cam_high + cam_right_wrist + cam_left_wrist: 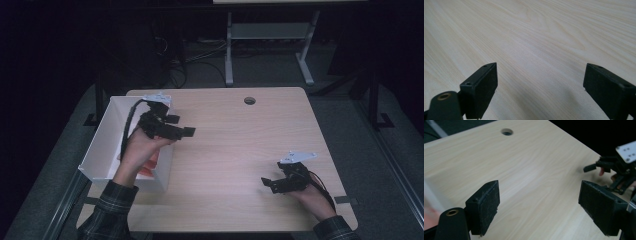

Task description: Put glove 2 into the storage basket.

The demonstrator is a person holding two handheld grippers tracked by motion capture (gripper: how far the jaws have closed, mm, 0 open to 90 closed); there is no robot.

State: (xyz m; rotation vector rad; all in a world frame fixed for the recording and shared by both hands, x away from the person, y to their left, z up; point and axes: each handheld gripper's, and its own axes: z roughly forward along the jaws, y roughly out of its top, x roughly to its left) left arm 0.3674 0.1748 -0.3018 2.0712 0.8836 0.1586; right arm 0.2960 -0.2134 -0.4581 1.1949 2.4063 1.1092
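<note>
My left gripper (181,126) is held up over the right wall of a white box (102,145) at the table's left, jaws pointing right. In the left gripper view its jaws stand wide apart with only bare wood between them, so the left gripper (539,207) is open. My right gripper (267,183) rests low near the table's front right, pointing left. Its own view shows the right gripper (540,87) open, nothing between the jaws. Farther off in the left gripper view, the right gripper (599,167) appears at the right edge.
The light wooden table (235,145) has a round cable hole (249,100) near its far edge. Something red-orange (149,165) lies inside the white box under the left hand. Beyond the table stand a metal frame (270,45) and cables on dark floor.
</note>
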